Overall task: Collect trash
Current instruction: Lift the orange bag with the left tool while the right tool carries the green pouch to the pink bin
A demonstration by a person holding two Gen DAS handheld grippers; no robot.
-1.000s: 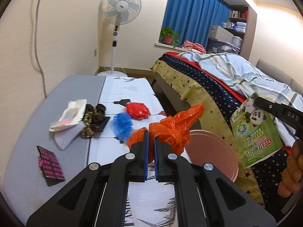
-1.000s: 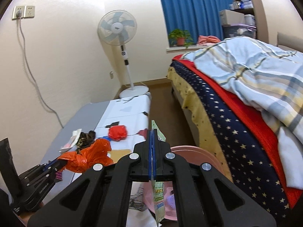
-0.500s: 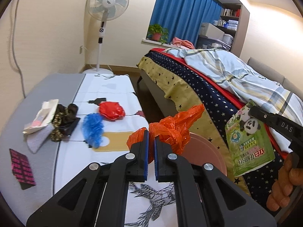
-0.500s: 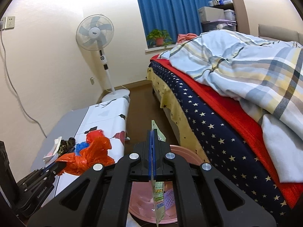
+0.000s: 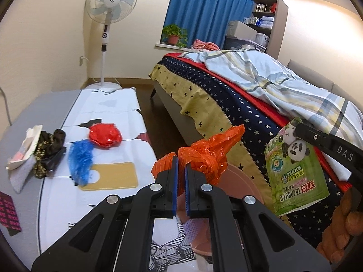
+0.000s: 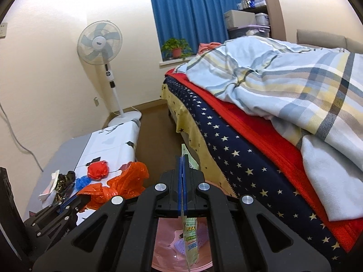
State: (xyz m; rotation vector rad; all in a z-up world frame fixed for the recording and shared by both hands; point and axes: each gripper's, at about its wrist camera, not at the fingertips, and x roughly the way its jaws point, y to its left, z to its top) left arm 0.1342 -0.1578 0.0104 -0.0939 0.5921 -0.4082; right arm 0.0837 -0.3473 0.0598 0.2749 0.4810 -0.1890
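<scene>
swinging away from the table (image 5: 56, 204), both grippers have come over the pink bin (image 6: 163, 256) beside the bed (image 5: 226, 104) in the last second, so dropping looks like the next step. the left gripper (image 5: 180, 170) is clenched on the orange plastic bag (image 5: 204, 158), while the right gripper (image 6: 182, 172) pinches the green panda packet (image 5: 295, 174) hanging above the bin. red (image 5: 104, 133) and blue wads (image 5: 79, 161) remain on the table.

"DAS" is printed on the right hand-held gripper (image 5: 300, 128); the green pouch (image 5: 295, 170) carries Chinese characters.
</scene>
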